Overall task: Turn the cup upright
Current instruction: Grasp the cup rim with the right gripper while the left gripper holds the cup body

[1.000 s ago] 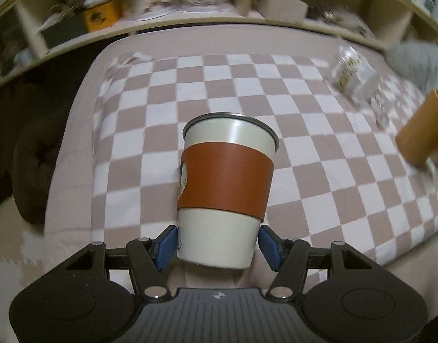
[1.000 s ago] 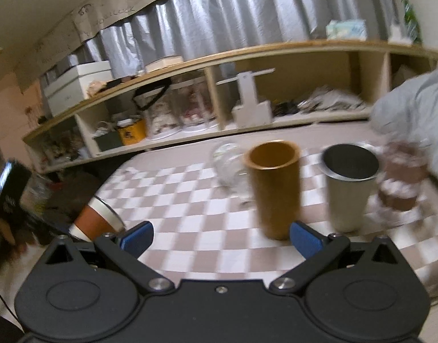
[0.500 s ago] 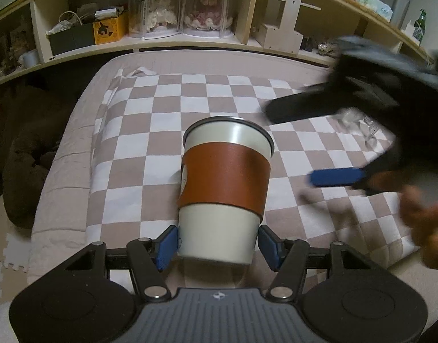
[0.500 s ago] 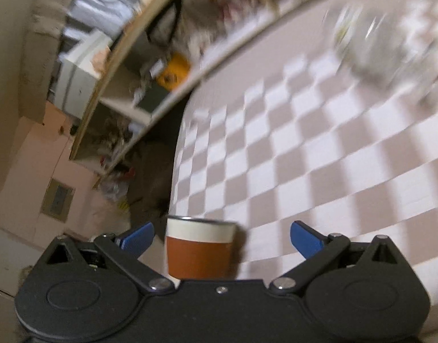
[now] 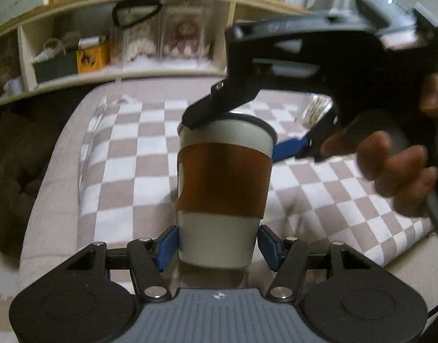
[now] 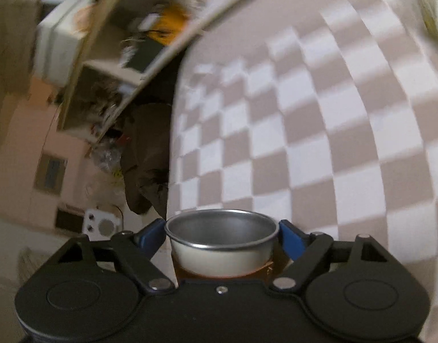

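Cup (image 5: 223,188) base pinched by left tool (image 5: 219,243), right tool (image 6: 221,235) flanking rim

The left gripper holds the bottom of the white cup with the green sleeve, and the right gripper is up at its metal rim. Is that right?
Almost. The sleeve is brown, not green, as the left wrist view shows. The rest holds: the left gripper holds the bottom of the white cup with the brown sleeve, and the right gripper is up at its metal rim.
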The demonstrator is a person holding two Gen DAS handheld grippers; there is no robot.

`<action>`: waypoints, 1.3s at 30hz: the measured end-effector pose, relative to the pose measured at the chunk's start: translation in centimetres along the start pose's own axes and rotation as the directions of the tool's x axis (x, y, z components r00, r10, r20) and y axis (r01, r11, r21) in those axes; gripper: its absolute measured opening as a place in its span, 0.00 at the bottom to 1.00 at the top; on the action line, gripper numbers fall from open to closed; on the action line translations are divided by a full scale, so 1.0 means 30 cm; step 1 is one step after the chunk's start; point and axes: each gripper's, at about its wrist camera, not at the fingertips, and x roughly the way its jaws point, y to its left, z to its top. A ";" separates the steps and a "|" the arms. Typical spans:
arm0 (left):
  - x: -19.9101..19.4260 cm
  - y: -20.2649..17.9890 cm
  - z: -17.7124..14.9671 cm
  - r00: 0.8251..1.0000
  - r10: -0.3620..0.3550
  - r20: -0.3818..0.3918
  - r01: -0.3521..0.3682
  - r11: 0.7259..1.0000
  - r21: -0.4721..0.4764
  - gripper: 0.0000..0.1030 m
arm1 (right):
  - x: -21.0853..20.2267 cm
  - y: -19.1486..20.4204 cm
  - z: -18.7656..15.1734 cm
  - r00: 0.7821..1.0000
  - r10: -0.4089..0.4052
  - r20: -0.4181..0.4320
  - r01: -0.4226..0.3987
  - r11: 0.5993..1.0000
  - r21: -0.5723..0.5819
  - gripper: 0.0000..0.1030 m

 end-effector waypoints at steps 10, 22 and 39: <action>0.055 0.015 -0.041 0.979 0.040 0.200 -0.043 0.999 0.010 0.59 | -0.112 0.315 -0.114 0.985 -0.107 0.138 0.166 0.819 -0.549 0.83; 0.129 0.009 -0.033 0.959 0.092 0.267 -0.094 0.996 -0.003 0.59 | -0.101 0.316 -0.124 0.978 -0.134 0.161 0.200 0.823 -0.532 0.79; 0.193 -0.076 -0.022 0.959 0.045 0.281 -0.069 0.995 0.078 0.58 | -0.147 0.223 -0.092 0.974 -0.132 0.186 0.207 0.855 -0.475 0.81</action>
